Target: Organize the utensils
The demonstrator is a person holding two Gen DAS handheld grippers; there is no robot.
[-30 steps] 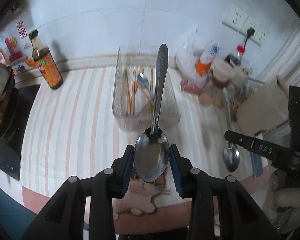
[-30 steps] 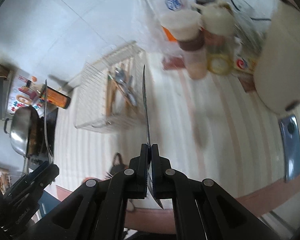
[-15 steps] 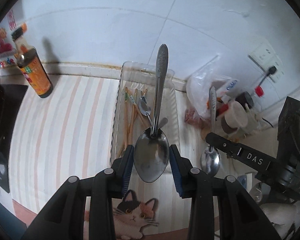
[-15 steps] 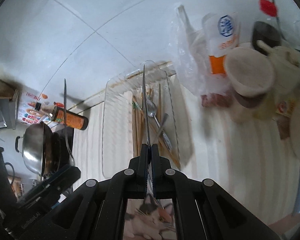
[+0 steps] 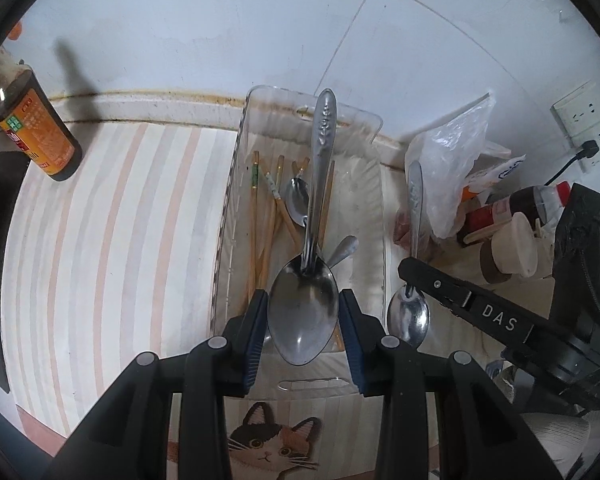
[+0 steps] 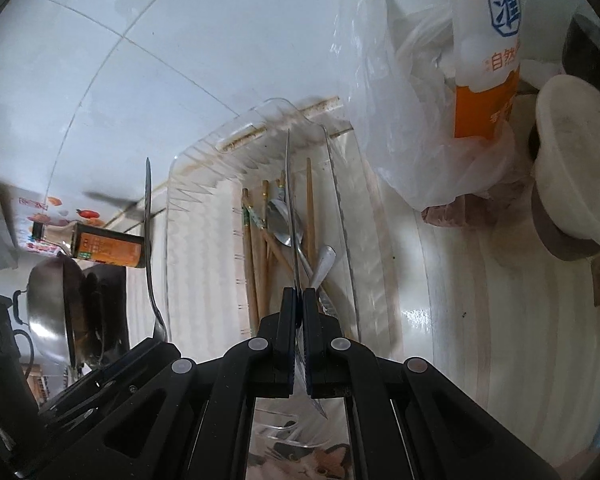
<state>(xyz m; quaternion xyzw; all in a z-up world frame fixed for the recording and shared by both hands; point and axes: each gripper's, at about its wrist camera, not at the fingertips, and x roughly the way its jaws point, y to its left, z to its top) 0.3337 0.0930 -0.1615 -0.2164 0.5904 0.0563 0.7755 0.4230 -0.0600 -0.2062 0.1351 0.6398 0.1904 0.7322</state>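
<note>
Both my grippers point steeply down, side by side

My left gripper (image 5: 303,310) clamps a spoon (image 5: 305,300) bowl; my right gripper (image 6: 299,312) is pinched tight on another spoon (image 6: 292,216) edge-on.

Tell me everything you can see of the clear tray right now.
The clear tray is a long, transparent plastic bin with ribbed walls and a slot handle at each end, far end against the tiled wall. It sits on the striped counter, holding wooden chopsticks and a small spoon. Neither gripper touches it.
</note>
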